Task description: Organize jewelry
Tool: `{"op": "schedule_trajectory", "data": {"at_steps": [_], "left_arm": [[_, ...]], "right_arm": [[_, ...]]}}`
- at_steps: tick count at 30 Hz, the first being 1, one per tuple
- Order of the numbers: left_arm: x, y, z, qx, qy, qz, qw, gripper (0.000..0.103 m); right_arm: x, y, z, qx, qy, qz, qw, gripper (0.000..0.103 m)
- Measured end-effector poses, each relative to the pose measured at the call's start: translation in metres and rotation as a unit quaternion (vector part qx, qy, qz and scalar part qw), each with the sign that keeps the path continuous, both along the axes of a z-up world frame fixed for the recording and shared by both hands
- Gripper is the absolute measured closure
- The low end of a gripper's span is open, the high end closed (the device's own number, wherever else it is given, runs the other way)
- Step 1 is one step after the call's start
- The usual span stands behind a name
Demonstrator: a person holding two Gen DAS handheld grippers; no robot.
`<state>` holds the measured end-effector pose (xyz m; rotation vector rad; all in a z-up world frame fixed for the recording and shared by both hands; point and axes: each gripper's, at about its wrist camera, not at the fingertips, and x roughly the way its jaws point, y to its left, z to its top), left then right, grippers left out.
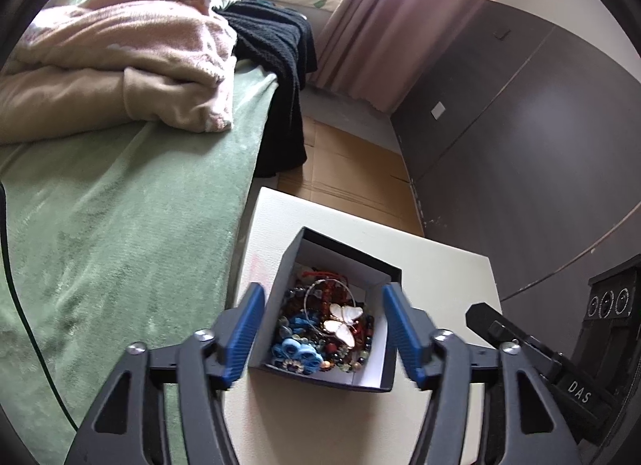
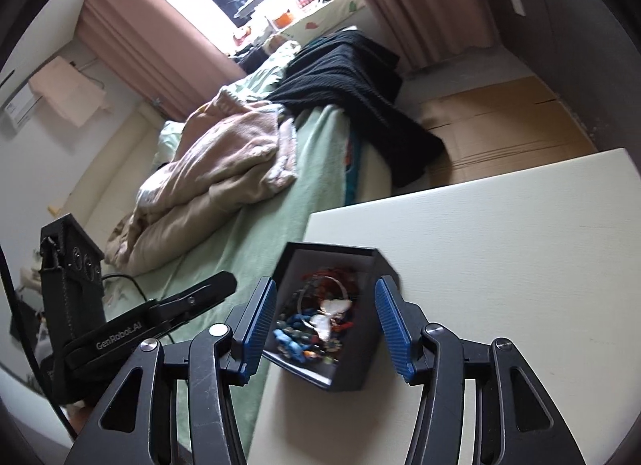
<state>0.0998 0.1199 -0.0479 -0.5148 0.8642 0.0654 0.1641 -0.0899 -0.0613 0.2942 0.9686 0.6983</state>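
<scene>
A dark open box [image 1: 280,276] with a white lining stands on a white table [image 1: 440,264]. It holds a heap of jewelry: beads, blue flower pieces [image 1: 296,351], a thin hoop and a white butterfly piece [image 1: 342,323]. My left gripper [image 1: 324,335] is open, its blue pads on either side of the box, above it. In the right wrist view the same box [image 2: 356,369] and butterfly piece [image 2: 330,315] sit between the blue pads of my open right gripper [image 2: 324,325]. Both grippers are empty.
A bed with a green cover [image 1: 120,232], a pink blanket [image 1: 132,64] and a black garment [image 1: 280,56] lies left of the table. Cardboard [image 1: 352,168] covers the floor beyond. A dark wardrobe [image 1: 541,144] stands at the right. Each gripper shows at the edge of the other's view.
</scene>
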Motion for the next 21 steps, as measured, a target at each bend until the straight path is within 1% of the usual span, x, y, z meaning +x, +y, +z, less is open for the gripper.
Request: {"op": "schedule_trajectory", "data": {"at_steps": [2,4,7,9,12,13,16,18,20,21], "left_arm": [[-0.002,-0.007,0.002,0.009,-0.002,-0.004,0.9999,0.036],[-0.005,-0.013,0.003,0.017,-0.004,-0.01,0.9998,0.035],[-0.012,-0.024,0.007,0.035,-0.012,-0.011,0.9993,0.035],[-0.018,-0.034,0.012,0.055,-0.023,-0.017,0.9981,0.034],[-0.024,-0.05,0.016,0.084,-0.034,-0.026,0.9955,0.027],[-0.026,-0.054,0.017,0.09,-0.037,-0.028,0.9948,0.025],[-0.033,-0.07,0.021,0.117,-0.049,-0.038,0.9912,0.023],[-0.038,-0.082,0.024,0.135,-0.06,-0.045,0.988,0.021],[-0.043,-0.089,0.025,0.136,-0.068,-0.049,0.9871,0.018],[-0.045,-0.091,0.025,0.133,-0.072,-0.051,0.9872,0.016]], "right_arm": [[-0.003,-0.008,0.003,-0.007,-0.002,-0.007,1.0,0.049],[-0.007,-0.013,0.005,-0.018,-0.006,-0.013,1.0,0.045],[-0.016,-0.021,0.009,-0.032,-0.013,-0.019,0.999,0.044],[-0.022,-0.027,0.012,-0.04,-0.017,-0.021,0.999,0.044],[-0.032,-0.037,0.016,-0.055,-0.024,-0.026,0.998,0.043],[-0.034,-0.04,0.017,-0.058,-0.026,-0.028,0.998,0.041],[-0.04,-0.054,0.024,-0.062,-0.031,-0.035,0.997,0.035],[-0.043,-0.064,0.03,-0.061,-0.034,-0.041,0.997,0.033],[-0.047,-0.073,0.035,-0.056,-0.036,-0.046,0.997,0.027],[-0.048,-0.078,0.038,-0.055,-0.038,-0.047,0.997,0.02]]}}
